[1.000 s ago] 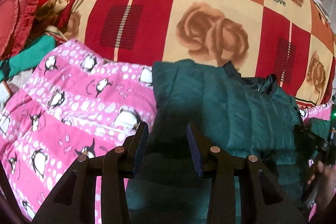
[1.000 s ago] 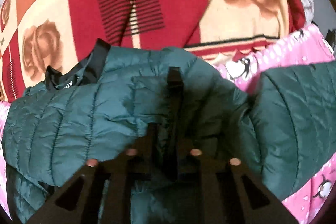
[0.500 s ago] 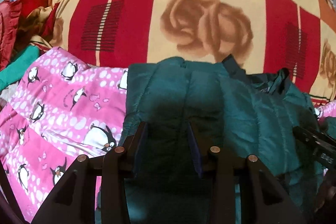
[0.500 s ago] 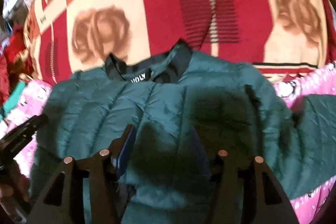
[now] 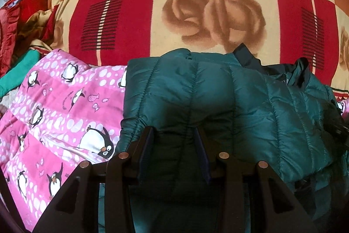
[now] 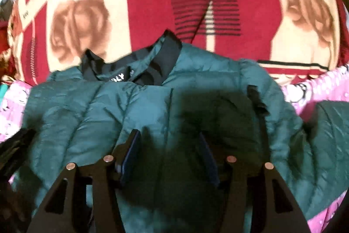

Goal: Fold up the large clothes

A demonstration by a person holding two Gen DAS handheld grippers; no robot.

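Your left hand-held gripper (image 5: 173, 141) and right hand-held gripper (image 6: 169, 146) both hover released over the teal quilted puffer jacket (image 5: 229, 106), sleeves folded in. Next, I judge, grasp its hem and fold toward the collar. Beyond lie a pink penguin-print quilt (image 5: 61, 106) and a red-and-cream rose-patterned blanket (image 5: 209, 3) on the bed.

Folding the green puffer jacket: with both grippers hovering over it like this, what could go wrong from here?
1. The puffer jacket looks slick and puffy; the open right gripper might pinch only the top layer, and the fold could spring back.
2. One sleeve lies out to the side on the pink penguin blanket and could drag it along.
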